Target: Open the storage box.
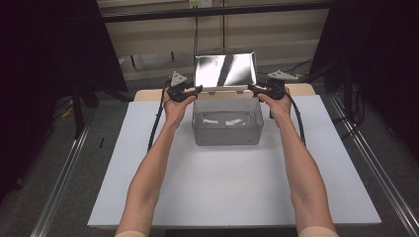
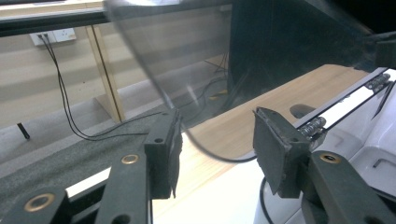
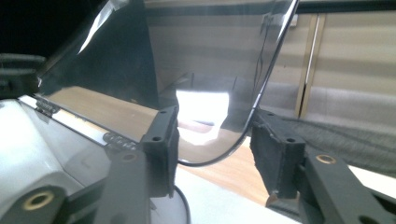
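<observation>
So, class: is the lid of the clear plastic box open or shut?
Open. The lid stands up from its hinges at the back edge of the box, leaving the top uncovered, with the left gripper and right gripper at its lower corners.

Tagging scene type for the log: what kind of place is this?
Probably a lab data-collection rig, not a home. A white board on a wooden table carries a clear box with its lid raised, dark curtains hang at both sides, and metal rails run along the floor.
</observation>
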{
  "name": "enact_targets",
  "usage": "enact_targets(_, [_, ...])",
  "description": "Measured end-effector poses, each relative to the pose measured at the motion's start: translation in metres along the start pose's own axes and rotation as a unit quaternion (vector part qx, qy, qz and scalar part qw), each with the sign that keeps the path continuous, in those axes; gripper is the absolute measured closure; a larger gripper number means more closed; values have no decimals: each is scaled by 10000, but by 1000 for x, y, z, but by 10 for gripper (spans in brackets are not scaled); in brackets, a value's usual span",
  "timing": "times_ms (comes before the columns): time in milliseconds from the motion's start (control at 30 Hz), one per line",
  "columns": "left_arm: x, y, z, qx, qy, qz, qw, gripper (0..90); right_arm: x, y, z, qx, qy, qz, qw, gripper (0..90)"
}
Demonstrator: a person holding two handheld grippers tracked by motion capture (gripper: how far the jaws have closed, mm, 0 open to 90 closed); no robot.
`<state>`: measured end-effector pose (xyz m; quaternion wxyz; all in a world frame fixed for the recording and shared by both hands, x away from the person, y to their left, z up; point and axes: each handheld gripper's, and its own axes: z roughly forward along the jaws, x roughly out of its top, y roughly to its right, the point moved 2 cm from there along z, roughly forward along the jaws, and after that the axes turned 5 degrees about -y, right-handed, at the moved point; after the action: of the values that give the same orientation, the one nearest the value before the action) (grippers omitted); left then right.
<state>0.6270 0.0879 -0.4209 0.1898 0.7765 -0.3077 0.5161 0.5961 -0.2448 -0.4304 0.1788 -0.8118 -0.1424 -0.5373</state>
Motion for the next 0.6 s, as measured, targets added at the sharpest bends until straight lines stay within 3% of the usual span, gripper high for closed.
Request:
enact_targets(67, [-2,4,4,-226,10,-82,9997,548,-1,0,1,-5,-10,-27,10000,542])
enact_targets(133, [-3,6,6,6,20,-29,10000,585,-2,-4,4,186,-115,-89,9997,652])
enact_targets(233, [-7,0,6,-93,48,-464,9989,481,-1,-3,3,-20,-167,0,9999,510])
enact_targets(300, [-6,1,6,-141,79,-436,9989,467,-1,-1,3,-77,-164,-8,9998,507])
enact_targets(367, [-5,2,6,-85,38,-277,9996,479,-2,-2,4,-143,-114,-22,9998,514])
enact_targets(600, [-4,3,5,-96,9,-348,9993,474,-3,-2,3,-159,-103,-21,9998,482])
